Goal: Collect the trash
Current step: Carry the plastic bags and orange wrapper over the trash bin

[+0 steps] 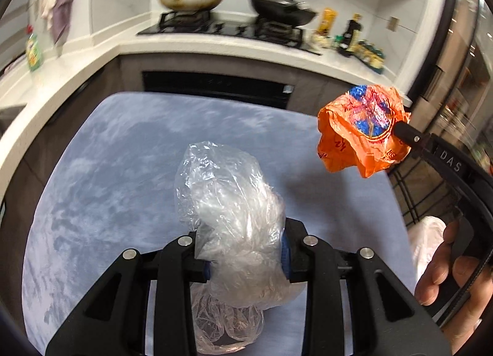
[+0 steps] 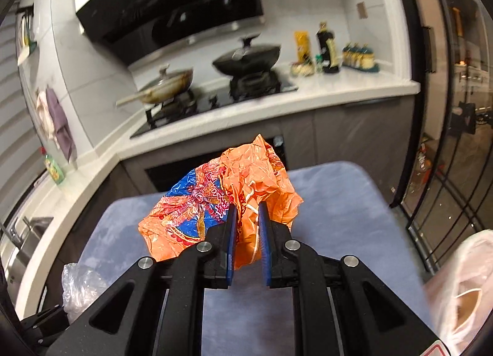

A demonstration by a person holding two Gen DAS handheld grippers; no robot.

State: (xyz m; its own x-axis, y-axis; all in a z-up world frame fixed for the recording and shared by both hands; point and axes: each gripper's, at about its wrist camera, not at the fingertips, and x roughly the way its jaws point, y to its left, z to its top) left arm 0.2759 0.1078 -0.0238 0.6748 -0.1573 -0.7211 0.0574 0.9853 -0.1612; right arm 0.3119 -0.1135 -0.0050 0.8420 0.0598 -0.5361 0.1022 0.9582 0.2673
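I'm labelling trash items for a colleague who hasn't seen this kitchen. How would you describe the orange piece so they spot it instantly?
Find the blue-grey cloth-covered table in front of the stove counter. Above it, the right gripper pinches a crumpled orange wrapper with a blue and red printed patch. The other held piece, the bag in the left gripper, is clear plastic without colour.

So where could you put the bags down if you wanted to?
The blue mat is bare ahead of the clear bag and to its left, up to the counter. The far right corner is crowded: the orange bag hangs there in the right gripper. The left gripper holds the clear bag.
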